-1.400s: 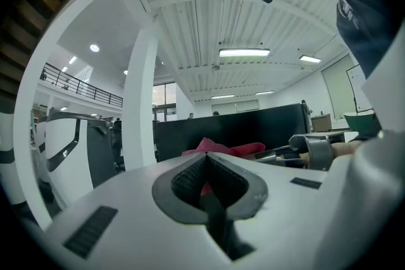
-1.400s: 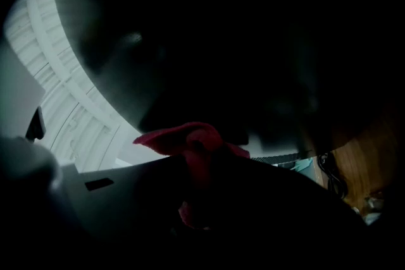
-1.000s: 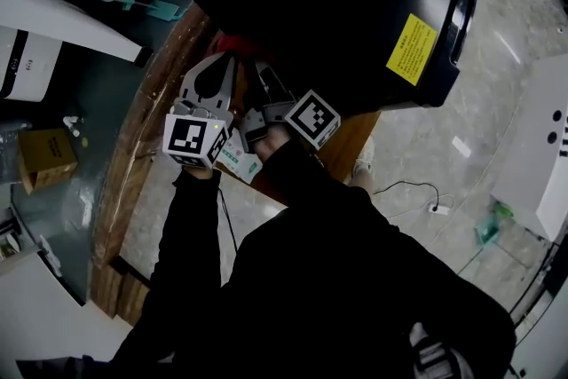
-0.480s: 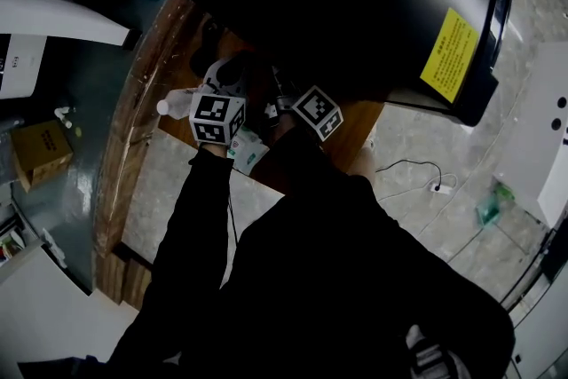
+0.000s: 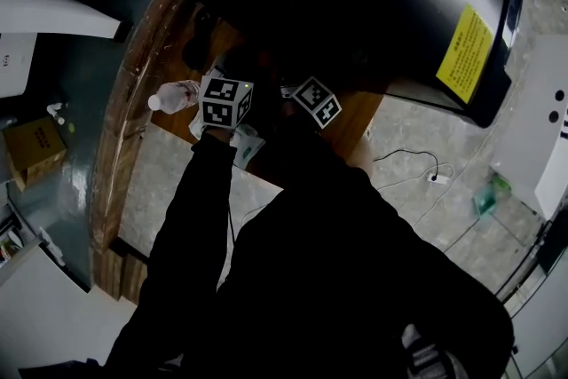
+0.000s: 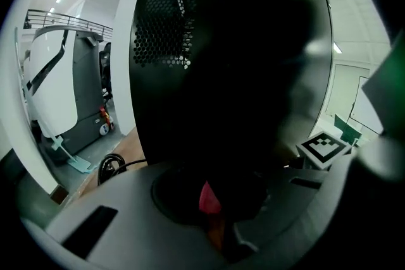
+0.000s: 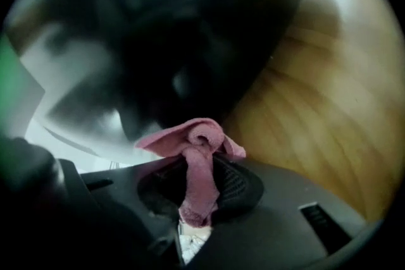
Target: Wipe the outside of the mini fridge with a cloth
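Because the cloth (image 7: 197, 143) is soft and limp, it will fold and drag rather than push stiffly, so a bunched hold by its middle suits wiping. The fingers of the right gripper (image 7: 197, 202) pinch it shut that way, with a loop standing proud. The fingers of the left gripper (image 6: 218, 212) are drawn together on a red scrap (image 6: 207, 196), mostly lost in shadow. The mini fridge (image 5: 373, 4) stands on the wooden tabletop (image 5: 133, 115), close ahead of both. Its black shell looks smooth, hard and probably heavy enough to stay put. Its perforated vent (image 6: 161, 28) could snag fibres. A bottle (image 5: 175, 95) lies just left of the left gripper. The tabletop's near edge passes under the grippers, leaving little bare wood.
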Action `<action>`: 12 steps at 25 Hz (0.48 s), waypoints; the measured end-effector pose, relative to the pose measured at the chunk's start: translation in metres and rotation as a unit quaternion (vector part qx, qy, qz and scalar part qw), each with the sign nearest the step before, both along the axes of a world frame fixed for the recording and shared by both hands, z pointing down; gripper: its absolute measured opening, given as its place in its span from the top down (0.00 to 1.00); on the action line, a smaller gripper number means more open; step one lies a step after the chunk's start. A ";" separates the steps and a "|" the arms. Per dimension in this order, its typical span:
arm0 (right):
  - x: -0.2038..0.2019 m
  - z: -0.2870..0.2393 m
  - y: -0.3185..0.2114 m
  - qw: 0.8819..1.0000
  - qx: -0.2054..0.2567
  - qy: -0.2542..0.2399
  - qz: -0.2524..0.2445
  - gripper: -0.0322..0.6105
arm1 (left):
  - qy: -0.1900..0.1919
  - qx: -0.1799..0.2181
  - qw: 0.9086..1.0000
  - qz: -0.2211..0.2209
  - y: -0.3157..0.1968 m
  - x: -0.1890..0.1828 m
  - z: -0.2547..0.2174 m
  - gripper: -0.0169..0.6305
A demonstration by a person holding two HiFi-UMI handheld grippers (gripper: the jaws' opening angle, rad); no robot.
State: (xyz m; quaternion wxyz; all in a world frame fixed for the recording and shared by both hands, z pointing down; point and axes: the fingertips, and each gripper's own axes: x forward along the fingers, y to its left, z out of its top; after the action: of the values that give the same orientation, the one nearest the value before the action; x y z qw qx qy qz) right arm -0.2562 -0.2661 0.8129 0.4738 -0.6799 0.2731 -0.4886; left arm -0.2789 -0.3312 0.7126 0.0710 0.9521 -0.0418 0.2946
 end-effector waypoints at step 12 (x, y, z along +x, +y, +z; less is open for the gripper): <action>-0.040 -0.151 0.044 0.953 0.043 0.234 -0.186 0.84 | 0.126 0.006 0.992 -0.014 0.050 -0.066 -0.113 0.96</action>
State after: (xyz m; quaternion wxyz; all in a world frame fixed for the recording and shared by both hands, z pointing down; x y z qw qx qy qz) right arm -0.2964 -0.2221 0.6618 0.3262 -0.6909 0.5188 -0.3835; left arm -0.3451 -0.2807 0.5995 0.0736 0.9814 -0.0477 0.1710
